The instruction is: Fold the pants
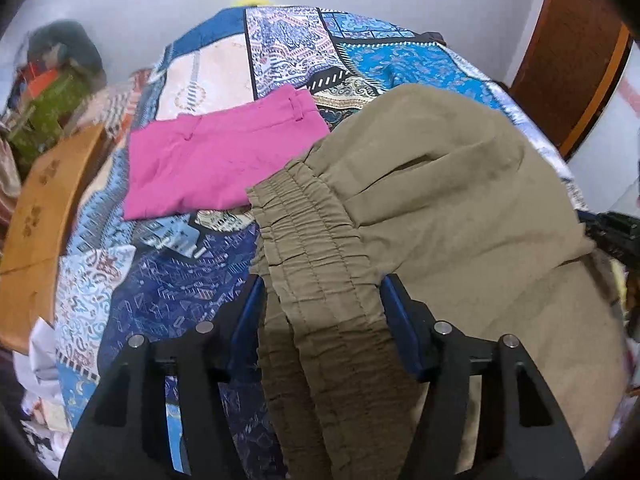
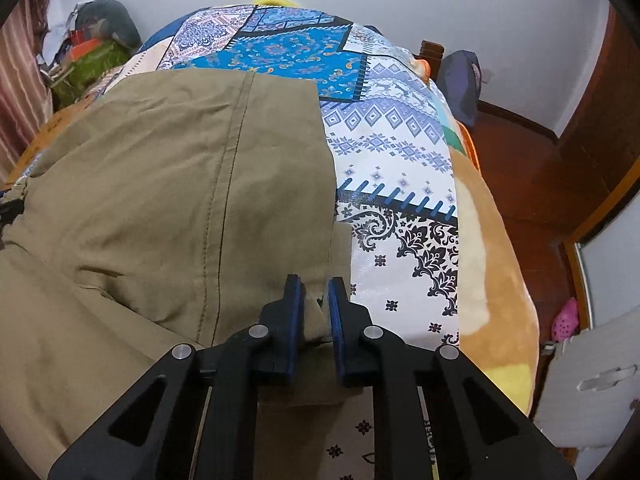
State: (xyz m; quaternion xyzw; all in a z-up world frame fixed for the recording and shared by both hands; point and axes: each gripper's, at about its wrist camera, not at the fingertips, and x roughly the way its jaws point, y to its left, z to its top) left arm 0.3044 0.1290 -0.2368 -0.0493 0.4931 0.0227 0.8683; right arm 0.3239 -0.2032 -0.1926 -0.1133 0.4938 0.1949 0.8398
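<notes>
Folded pink garment (image 1: pixel 224 152) lies far left on patterned bedspread (image 1: pixel 168 284). Left gripper (image 1: pixel 320 300) spread wide, straddling khaki pants (image 1: pixel 460 208) elastic waistband. Right gripper (image 2: pixel 316 292) pinches pants' hem at right edge.

- The khaki pants (image 1: pixel 460 184) are of plain olive-tan cloth and lie spread on the bed, with some soft wrinkles.
- In the left wrist view the cloth fills the frame from 12 to 5 o'clock.
- The elastic waistband (image 1: pixel 316 248) is gathered in many small ribs and runs from the centre toward 6 o'clock.
- In the right wrist view a long stitched seam (image 2: pixel 232 168) runs from 12 toward 6 o'clock.
- A folded edge of the pants lies at the centre, toward 3 o'clock.
</notes>
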